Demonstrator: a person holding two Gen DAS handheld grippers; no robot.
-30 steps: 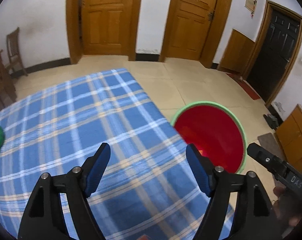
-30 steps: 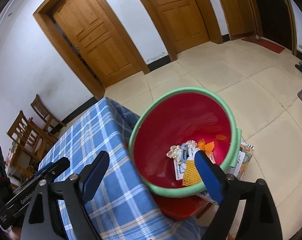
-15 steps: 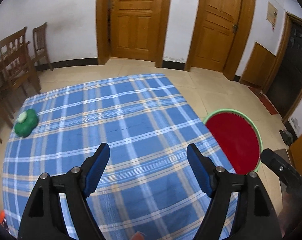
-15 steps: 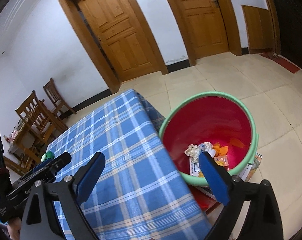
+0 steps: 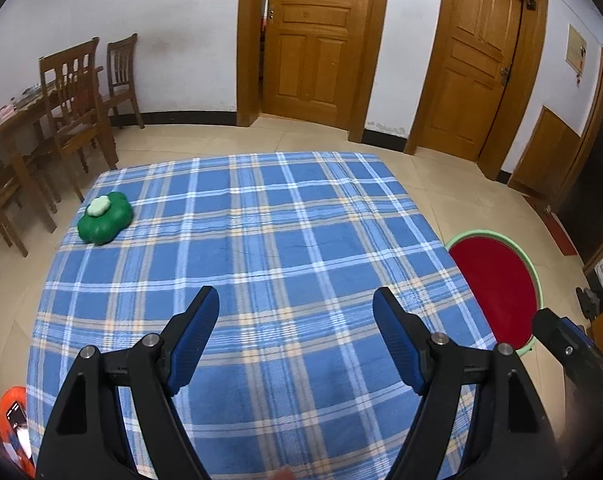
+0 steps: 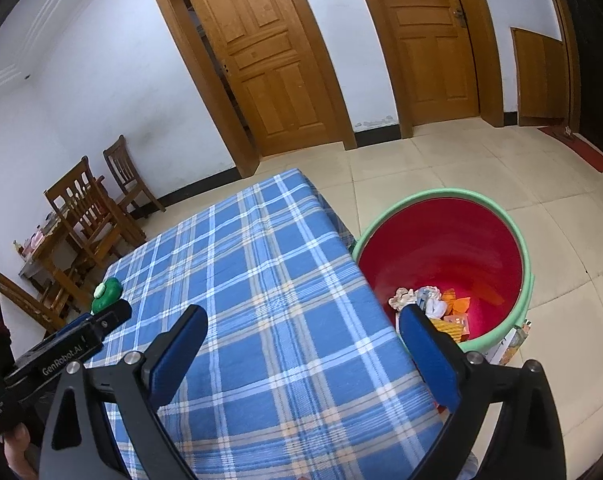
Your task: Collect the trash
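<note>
A table under a blue plaid cloth (image 5: 281, 240) (image 6: 261, 260) fills both views. At its far left lies a green flower-shaped object with a white top (image 5: 105, 220) (image 6: 107, 294). On the floor past the table's right edge stands a red bin with a green rim (image 5: 497, 276) (image 6: 441, 248), and several pieces of crumpled trash (image 6: 429, 300) lie at its bottom. My left gripper (image 5: 295, 300) hovers open over the middle of the cloth, holding nothing. My right gripper (image 6: 301, 314) is wide open and empty above the table's right edge, beside the bin.
Wooden chairs and a cluttered wooden table (image 5: 77, 100) stand by the left wall. Two wooden doors (image 5: 313, 40) close the far wall. An orange object (image 5: 15, 420) sits low at the left. Printed packaging (image 6: 513, 340) lies on the tiled floor by the bin.
Both views have swung away from the bin toward the table, so the bin sits further right and the green object further in. The right gripper's jaws have spread slightly wider.
</note>
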